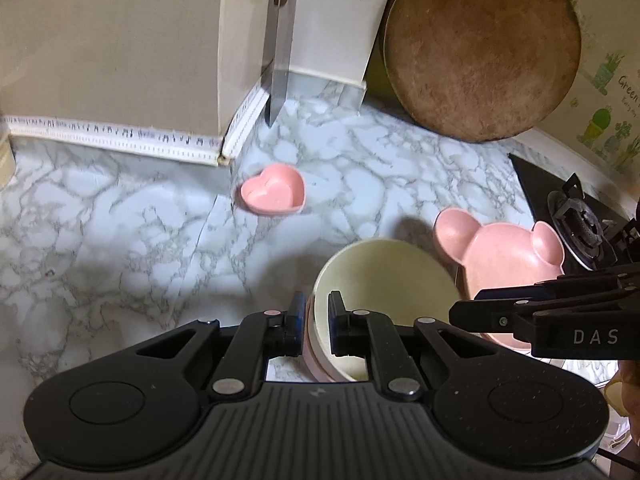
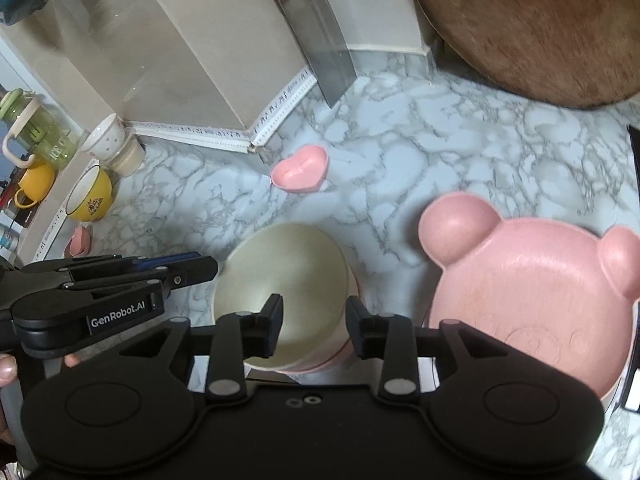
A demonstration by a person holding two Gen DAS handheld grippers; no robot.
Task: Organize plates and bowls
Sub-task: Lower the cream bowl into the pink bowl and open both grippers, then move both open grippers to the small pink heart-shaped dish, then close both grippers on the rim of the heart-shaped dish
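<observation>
A cream bowl (image 1: 384,276) sits nested in a pink bowl (image 1: 314,356) on the marble counter. My left gripper (image 1: 314,316) is shut on the near rim of this stack. In the right wrist view the cream bowl (image 2: 280,276) lies between my right gripper's (image 2: 314,320) open fingers, which straddle its near right rim without clamping it. A pink bear-shaped plate (image 2: 532,292) lies to the right; it also shows in the left wrist view (image 1: 504,256). A small pink heart-shaped dish (image 1: 274,194) sits farther back, also visible in the right wrist view (image 2: 300,168).
A cleaver blade (image 2: 324,56) and a round wooden board (image 1: 480,52) lean at the back wall. A gas stove (image 1: 580,220) is at the right. Cups, a yellow bowl (image 2: 90,196) and a green bottle (image 2: 32,132) stand at the far left.
</observation>
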